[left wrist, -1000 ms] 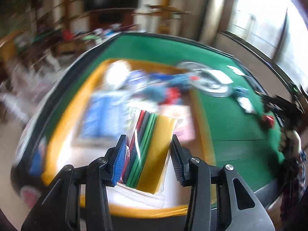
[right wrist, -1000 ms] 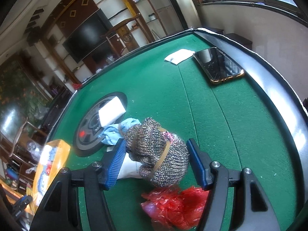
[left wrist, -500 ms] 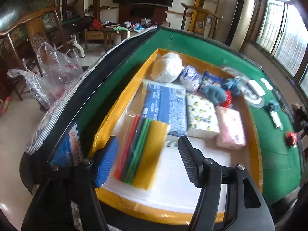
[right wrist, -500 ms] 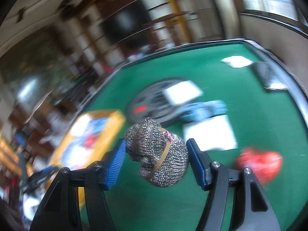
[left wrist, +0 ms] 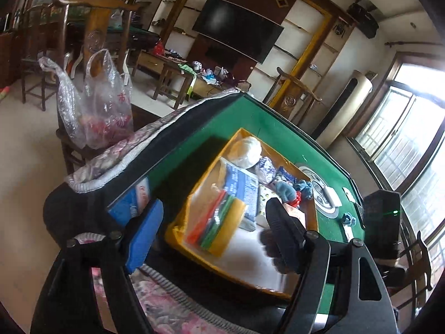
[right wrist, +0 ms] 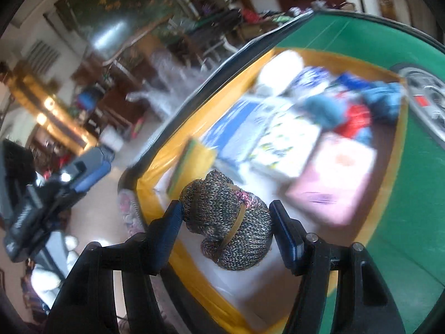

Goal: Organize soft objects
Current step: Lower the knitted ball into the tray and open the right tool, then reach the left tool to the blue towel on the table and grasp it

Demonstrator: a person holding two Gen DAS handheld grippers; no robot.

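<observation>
Left hand-held gripper [left wrist: 211, 231] pulled back, jaws wide and empty, bag [left wrist: 217, 224] left in tray [left wrist: 178, 231] | right hand-held gripper [right wrist: 226, 222] clamps knit bundle [right wrist: 226, 222], now above tray's bare near corner [right wrist: 244, 284] | bundle's drop spot lies straight below, right nearer.
</observation>
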